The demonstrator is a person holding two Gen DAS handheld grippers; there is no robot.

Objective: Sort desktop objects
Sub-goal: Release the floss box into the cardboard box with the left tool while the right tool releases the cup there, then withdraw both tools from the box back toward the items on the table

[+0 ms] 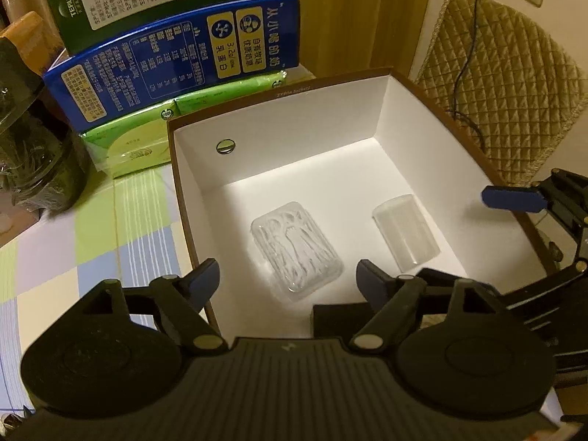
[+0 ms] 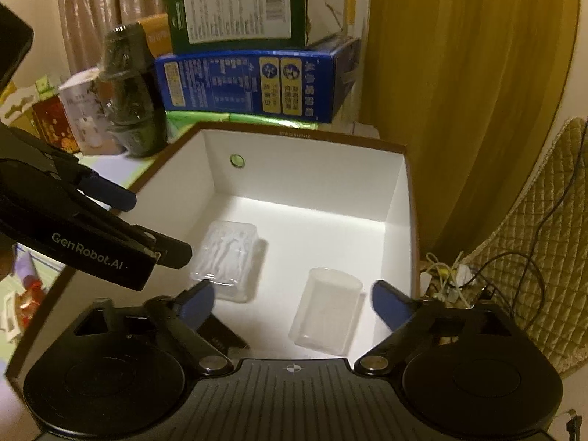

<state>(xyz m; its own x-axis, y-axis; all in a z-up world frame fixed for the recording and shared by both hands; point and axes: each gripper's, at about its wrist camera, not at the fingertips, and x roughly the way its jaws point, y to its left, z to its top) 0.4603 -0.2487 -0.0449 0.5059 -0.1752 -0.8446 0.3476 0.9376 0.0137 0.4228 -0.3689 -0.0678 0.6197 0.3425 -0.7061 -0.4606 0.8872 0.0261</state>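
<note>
On the checked tablecloth (image 1: 92, 257) the white box (image 1: 279, 117) holds the floss-pick case (image 1: 296, 248) and clear lid (image 1: 406, 231), so the left gripper (image 1: 288, 281) and right gripper (image 2: 292, 297), both spread empty, should lift straight clear.

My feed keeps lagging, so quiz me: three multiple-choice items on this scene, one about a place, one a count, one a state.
1. Where does the case of floss picks lie?
A. inside the white box
B. on the blue carton
C. on the tablecloth

2. How many clear plastic cases lie in the box?
A. one
B. two
C. four

3. How is the right claw?
A. shut on a case
B. open, holding nothing
C. shut on the jar

Key: 1 A, it rests on the box floor; 2 B, the floss case and the empty case; 3 B, its fingers stand apart above the case.
</note>
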